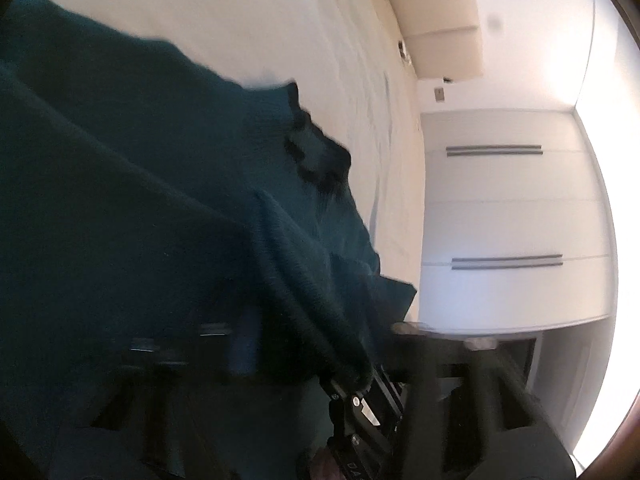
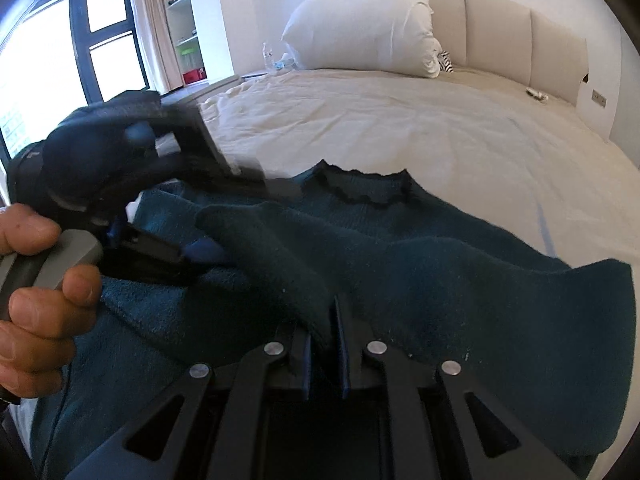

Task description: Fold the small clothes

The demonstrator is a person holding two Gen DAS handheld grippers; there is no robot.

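Note:
A dark teal knit sweater with a black-trimmed collar lies partly lifted over the bed. My right gripper is shut on a fold of the sweater at its near edge. My left gripper, held by a bare hand, is shut on sweater fabric at the left. In the left wrist view the sweater drapes over the left gripper and hides its fingers, and the right gripper's body shows at the bottom.
A white pillow rests against the beige padded headboard. A water bottle stands by the bed's far left corner. White wardrobe doors stand beyond the bed. A window is at the left.

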